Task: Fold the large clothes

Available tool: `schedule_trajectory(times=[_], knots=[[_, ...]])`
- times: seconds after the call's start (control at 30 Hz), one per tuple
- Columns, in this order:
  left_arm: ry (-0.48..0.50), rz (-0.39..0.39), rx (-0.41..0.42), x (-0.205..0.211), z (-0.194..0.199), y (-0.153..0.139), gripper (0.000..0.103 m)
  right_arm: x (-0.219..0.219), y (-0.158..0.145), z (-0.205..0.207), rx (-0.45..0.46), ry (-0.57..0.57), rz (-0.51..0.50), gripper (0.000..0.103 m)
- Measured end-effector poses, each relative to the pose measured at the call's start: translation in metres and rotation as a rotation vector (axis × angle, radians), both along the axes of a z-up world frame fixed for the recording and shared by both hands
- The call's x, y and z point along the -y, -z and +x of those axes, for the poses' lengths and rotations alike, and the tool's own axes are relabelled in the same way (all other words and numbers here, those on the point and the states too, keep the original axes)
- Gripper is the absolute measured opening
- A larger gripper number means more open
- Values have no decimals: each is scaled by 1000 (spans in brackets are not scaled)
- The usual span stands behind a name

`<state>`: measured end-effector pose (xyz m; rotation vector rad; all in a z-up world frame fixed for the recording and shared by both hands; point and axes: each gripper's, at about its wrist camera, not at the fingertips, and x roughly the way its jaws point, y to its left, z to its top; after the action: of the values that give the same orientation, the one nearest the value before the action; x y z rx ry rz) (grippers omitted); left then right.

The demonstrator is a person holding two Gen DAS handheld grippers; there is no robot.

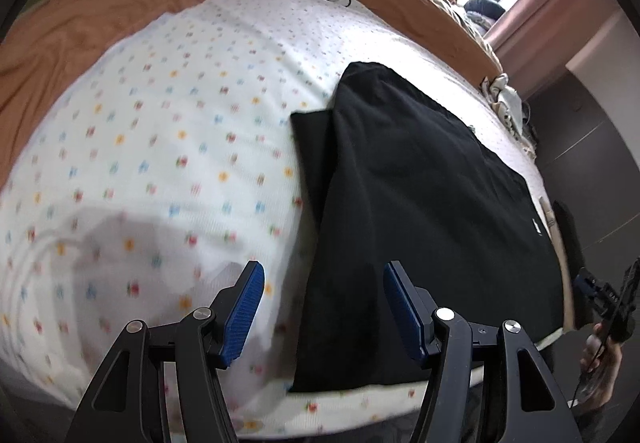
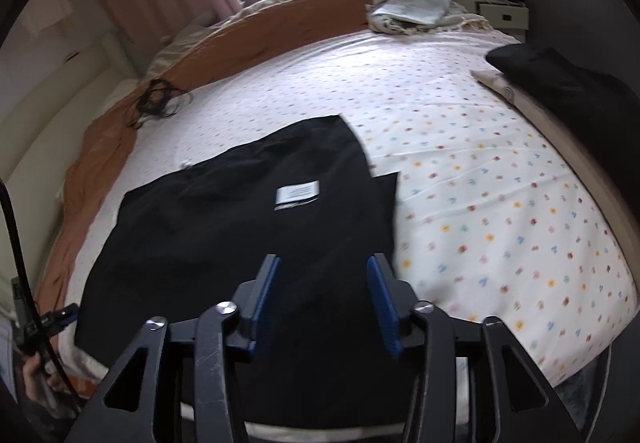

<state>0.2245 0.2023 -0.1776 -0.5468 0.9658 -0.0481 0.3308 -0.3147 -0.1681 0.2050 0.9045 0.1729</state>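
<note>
On the near part of the bed (image 2: 500, 179), your black garment (image 2: 256, 243) lies flat, already folded into a rough rectangle with one layer poking out at its side. Both the left gripper (image 1: 322, 307) and right gripper (image 2: 322, 301) hang above it, jaws parted and empty. Further folding may remain. Open dotted sheet lies to either side; the mattress edge runs just below.

A bed (image 2: 460, 147) in a white, flower-dotted sheet carries a folded black garment (image 2: 248, 243), an orange blanket (image 2: 256, 39) and tangled black cords (image 2: 158, 101).
</note>
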Motion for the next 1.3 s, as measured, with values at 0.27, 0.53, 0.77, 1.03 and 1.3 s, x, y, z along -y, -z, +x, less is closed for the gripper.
schedule_trajectory(times=[0.27, 0.53, 0.77, 1.03, 1.3], knots=[[-12, -69, 17, 0, -38, 11, 63, -47, 6, -37, 8, -70, -5, 51], [-65, -230, 65, -3, -62, 19, 63, -97, 14, -64, -4, -143, -12, 51], [-77, -337, 73, 3, -65, 28, 63, -142, 24, -75, -40, -224, -48, 51], [-125, -412, 68, -3, -53, 36, 62, -174, 56, -74, -107, -264, -92, 46], [-170, -386, 60, 4, -36, 41, 38, -172, 79, -65, -159, -231, -127, 36]])
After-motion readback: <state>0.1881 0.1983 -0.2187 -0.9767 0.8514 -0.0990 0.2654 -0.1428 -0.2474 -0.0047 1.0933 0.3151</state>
